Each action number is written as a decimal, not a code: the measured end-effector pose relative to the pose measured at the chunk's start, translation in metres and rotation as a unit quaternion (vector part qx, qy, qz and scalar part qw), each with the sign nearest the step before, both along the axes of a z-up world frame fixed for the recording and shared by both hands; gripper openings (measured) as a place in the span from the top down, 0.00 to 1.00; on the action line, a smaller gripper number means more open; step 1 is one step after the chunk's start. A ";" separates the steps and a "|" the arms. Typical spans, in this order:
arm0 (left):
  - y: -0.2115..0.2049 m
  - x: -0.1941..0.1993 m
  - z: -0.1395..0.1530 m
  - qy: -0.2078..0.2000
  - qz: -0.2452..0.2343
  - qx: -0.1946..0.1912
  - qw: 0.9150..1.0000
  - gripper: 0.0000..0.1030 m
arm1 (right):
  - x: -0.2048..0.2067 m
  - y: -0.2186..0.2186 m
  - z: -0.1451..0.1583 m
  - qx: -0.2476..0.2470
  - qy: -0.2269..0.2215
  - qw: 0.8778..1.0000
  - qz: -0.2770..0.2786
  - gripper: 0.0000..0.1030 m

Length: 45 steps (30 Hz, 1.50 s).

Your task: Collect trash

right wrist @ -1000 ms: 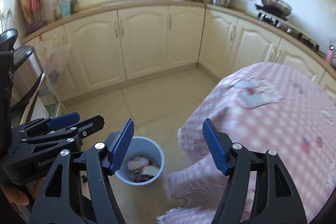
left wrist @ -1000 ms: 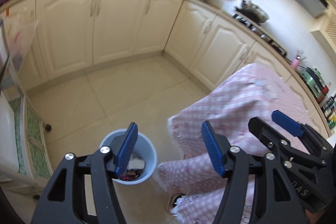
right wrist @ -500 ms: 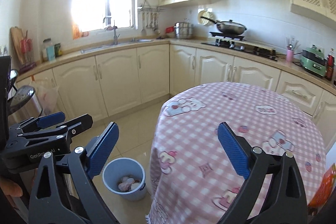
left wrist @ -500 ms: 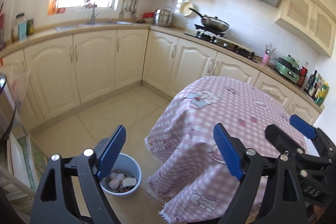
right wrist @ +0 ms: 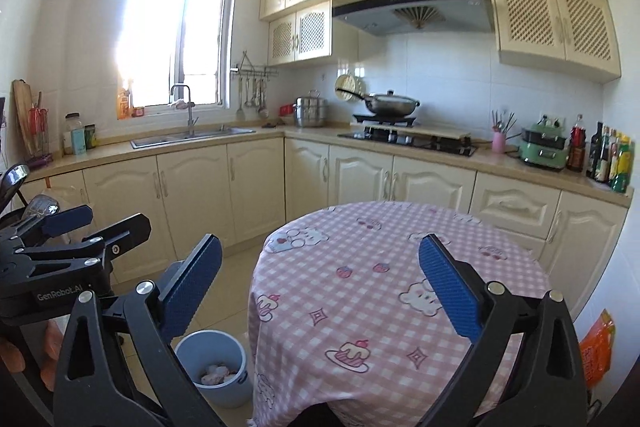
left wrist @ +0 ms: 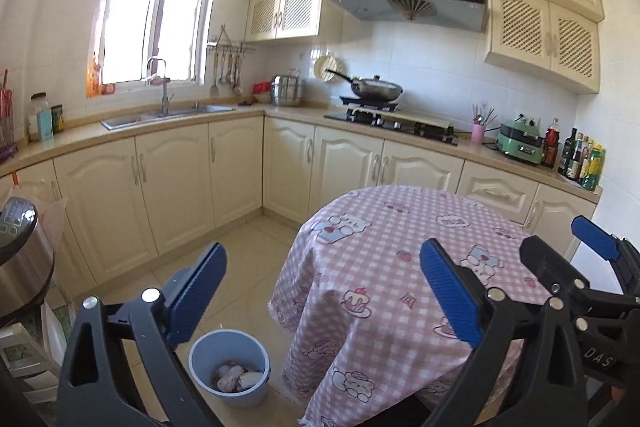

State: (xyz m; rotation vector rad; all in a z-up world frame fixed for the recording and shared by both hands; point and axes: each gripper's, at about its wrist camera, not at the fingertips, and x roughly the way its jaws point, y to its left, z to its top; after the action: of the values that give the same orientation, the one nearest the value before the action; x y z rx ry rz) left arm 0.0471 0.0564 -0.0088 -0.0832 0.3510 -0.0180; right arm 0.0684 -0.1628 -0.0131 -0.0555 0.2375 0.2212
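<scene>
A light blue bin [left wrist: 240, 397] stands on the floor left of the round table and holds crumpled white and pink trash [left wrist: 236, 377]. The bin [right wrist: 224, 393] and its trash [right wrist: 216, 373] also show in the right wrist view. My left gripper [left wrist: 322, 255] is raised above bin and table; its jaws are opening with nothing between them. My right gripper [right wrist: 320, 243] hangs over the table's near side, its jaws opening too and empty. The pink checked tablecloth [left wrist: 400, 267] bears no loose objects. Each gripper shows in the other's view, right gripper [left wrist: 560, 239] and left gripper [right wrist: 112, 219].
Cream cabinets [left wrist: 172, 187] run along the back, with a sink [left wrist: 160, 117] and a hob with a wok [left wrist: 376, 91]. A steel appliance [left wrist: 20, 259] stands at the left. An orange packet [right wrist: 596, 347] hangs off the table's right side. Tiled floor [left wrist: 248, 251] lies between bin and cabinets.
Both grippers rose and tipped up away from the bin, which now sits low in both views. Both pairs of jaws spread wider. The table top and upper kitchen came into view.
</scene>
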 end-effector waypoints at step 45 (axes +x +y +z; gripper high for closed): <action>-0.026 -0.062 0.035 -0.079 0.006 0.028 0.996 0.05 | -0.050 -0.021 0.008 -0.010 -0.067 0.997 -0.030 0.07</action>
State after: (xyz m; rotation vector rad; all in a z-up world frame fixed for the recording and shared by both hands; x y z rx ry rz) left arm -0.0152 0.0304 0.0263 -0.0281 0.1927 -0.0018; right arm 0.0180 -0.1839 -0.0054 -0.0836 0.1076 0.1548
